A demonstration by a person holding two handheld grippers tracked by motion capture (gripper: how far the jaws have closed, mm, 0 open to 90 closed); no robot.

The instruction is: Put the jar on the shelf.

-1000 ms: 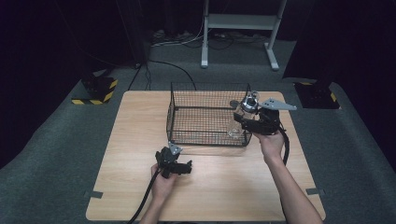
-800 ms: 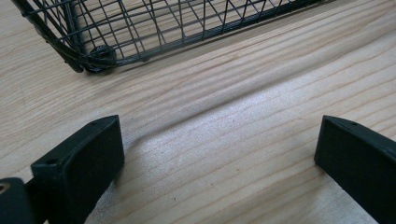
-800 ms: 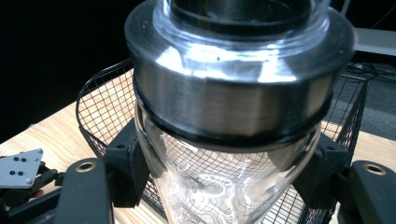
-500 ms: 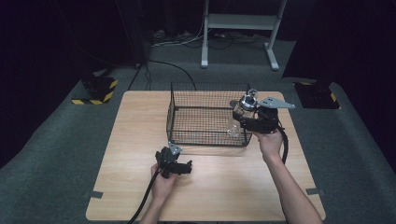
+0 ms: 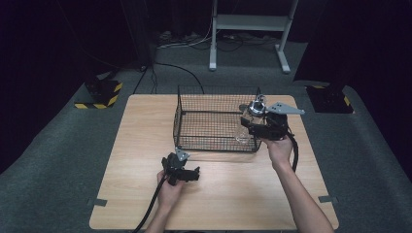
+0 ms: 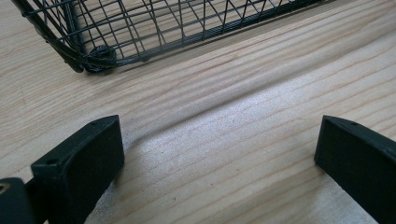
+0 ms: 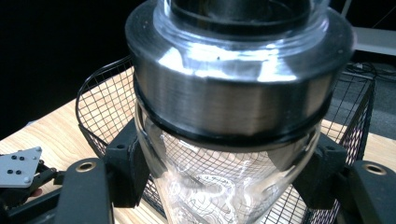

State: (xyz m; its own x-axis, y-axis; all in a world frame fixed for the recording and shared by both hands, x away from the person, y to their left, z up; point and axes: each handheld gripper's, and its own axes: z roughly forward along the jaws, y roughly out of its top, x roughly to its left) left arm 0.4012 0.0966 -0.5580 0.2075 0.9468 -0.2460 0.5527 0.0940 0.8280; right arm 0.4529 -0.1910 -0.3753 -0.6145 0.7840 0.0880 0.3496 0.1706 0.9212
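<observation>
Over the near right corner of the wire basket (image 5: 214,119) my right gripper (image 5: 257,127) holds a clear glass jar (image 5: 245,127) with a steel collar at its mouth. In the right gripper view both jaws press the glass just under that collar, one on each side, so the jar (image 7: 233,154) is gripped at its neck. Its long axis stands close to upright, mouth up, body hanging down inside the basket's right end. I cannot tell whether its base touches the mesh floor. My right hand (image 5: 278,148) reaches in from the near side, forearm angled toward the far left. My left gripper (image 5: 182,170) rests low on the table (image 5: 121,194) just near of the basket's near left corner, jaws spread wide over bare wood, holding nothing. I judge the jar only needs lowering and letting go.
</observation>
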